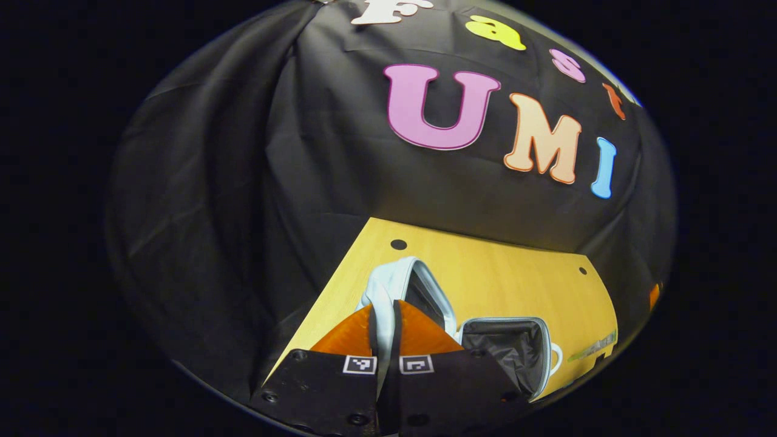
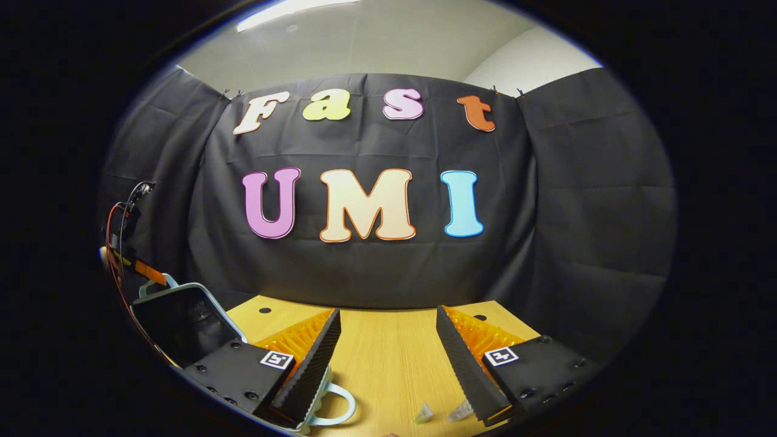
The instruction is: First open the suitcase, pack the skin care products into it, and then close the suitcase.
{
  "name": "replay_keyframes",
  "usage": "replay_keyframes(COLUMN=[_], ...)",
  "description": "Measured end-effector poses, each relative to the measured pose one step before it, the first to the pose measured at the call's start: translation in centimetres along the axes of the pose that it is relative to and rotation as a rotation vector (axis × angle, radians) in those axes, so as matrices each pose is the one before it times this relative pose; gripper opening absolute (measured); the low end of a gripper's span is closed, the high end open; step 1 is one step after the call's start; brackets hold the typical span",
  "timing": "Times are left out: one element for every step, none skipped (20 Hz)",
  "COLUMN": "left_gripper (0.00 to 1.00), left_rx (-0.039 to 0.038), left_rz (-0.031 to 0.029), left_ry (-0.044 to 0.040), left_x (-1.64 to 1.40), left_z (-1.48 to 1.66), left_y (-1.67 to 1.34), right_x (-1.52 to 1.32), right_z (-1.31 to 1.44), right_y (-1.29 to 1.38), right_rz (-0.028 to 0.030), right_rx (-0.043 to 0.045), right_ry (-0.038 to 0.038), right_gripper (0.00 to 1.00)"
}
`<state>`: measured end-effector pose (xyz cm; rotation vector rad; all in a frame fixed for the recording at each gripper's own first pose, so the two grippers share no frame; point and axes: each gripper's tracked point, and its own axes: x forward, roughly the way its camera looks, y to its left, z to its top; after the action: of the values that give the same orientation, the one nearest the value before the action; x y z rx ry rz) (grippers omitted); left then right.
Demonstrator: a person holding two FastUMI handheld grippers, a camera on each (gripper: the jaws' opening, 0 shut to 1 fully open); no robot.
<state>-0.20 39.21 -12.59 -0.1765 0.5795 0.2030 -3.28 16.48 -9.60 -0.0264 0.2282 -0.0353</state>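
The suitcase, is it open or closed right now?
Open. In the left gripper view the left gripper pinches the raised lid, and the suitcase shows its dark lining.

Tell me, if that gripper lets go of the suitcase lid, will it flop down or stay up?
Probably flop one way or the other. The left gripper is pinching the lid, which stands nearly upright over the suitcase's open lined half, so it likely swings freely on its hinge. Its pale rim looks like a stiff shell, so it should not bend. The case seems small, and probably light.
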Motion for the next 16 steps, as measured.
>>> replay_keyframes(left_gripper=[0.00,0.00,0.00,0.00,0.00,0.00,0.00,0.00,0.00,0.00,0.00,0.00,0.00,0.00,0.00,0.01], left_rx=[0.00547,0.00774,0.00967,0.00380,-0.01711,-0.03751,-0.02828,-0.01131,-0.01076,-0.01141,-0.00980,-0.01170,-0.01227,-0.01448,-0.01381,-0.00924], left_rz=[0.01396,0.02085,0.02301,0.01524,0.00324,0.00196,0.00360,0.01002,0.00440,0.00911,0.00660,0.01087,0.01197,0.00741,0.01282,0.02207], left_ry=[0.00198,0.01003,-0.00061,-0.00552,0.01084,-0.00308,0.00404,0.01205,0.00776,0.02282,0.01483,0.01304,0.01282,0.00408,0.00213,0.00813], left_x=[0.500,0.413,0.279,0.544,0.442,0.289,0.389,0.500,0.456,0.430,0.643,0.439,0.463,0.389,0.368,0.357], left_z=[-0.437,-0.358,-0.347,-0.181,-0.435,-0.277,-0.681,-0.749,-0.759,-0.875,-0.791,-0.548,-0.612,-0.371,-0.303,-0.425], left_y=[0.991,1.091,1.034,1.032,0.464,0.451,0.362,0.752,0.797,0.589,0.477,0.438,0.306,0.203,0.742,0.665], right_x=[0.065,0.056,-0.037,0.033,-0.087,-0.074,-0.081,0.030,0.020,0.006,-0.080,-0.009,-0.164,-0.092,-0.180,-0.047], right_z=[-0.054,0.113,0.078,0.147,0.057,0.146,-0.148,0.059,0.023,-0.093,-0.163,-0.107,-0.087,0.016,0.007,0.041], right_y=[0.338,0.445,0.347,0.281,0.244,0.231,0.175,0.083,0.074,0.069,-0.029,-0.030,0.006,-0.040,-0.062,-0.089], right_rz=[0.00114,0.00161,0.00107,-0.00012,0.00111,0.00026,0.00115,-0.00353,-0.00340,-0.00159,-0.00229,-0.00322,-0.00337,-0.00356,-0.00392,-0.00288], right_rx=[0.00004,-0.00375,-0.00767,-0.00672,-0.00370,0.00069,0.00683,0.00602,0.00421,0.00071,-0.00357,-0.00509,-0.00483,-0.00439,-0.00363,-0.00260], right_ry=[0.00176,0.00226,-0.00052,-0.00149,-0.00211,0.00228,0.00339,0.00152,0.00250,0.00394,0.00452,0.00307,0.00167,0.00086,0.00096,0.00031], right_gripper=[0.98,0.98,0.98,0.98,0.98,0.98,0.98,0.98,0.98,0.99,0.99,0.99,0.99,0.99,0.99,0.99])
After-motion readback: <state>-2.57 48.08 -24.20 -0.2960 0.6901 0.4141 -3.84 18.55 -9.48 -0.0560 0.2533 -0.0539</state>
